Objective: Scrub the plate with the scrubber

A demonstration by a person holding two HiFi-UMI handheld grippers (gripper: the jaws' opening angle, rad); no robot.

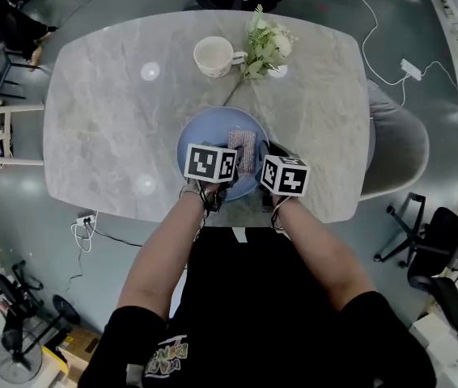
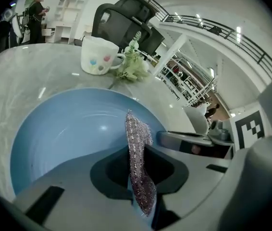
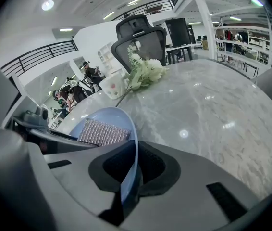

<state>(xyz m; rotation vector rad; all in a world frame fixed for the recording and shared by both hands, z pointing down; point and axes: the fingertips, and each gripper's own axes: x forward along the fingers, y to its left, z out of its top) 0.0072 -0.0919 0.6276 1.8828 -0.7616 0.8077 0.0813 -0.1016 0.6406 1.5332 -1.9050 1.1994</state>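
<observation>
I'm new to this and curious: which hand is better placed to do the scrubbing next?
Left. The left gripper grips the scrubber over the plate, while the right gripper is clamped on the plate's rim, likely steadying it.

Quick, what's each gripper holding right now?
Left gripper: closed on the sparkly purple mesh scrubber.
Right gripper: closed on the rim of the round blue plate.

Behind plate and scrubber stand mug, flowers.
</observation>
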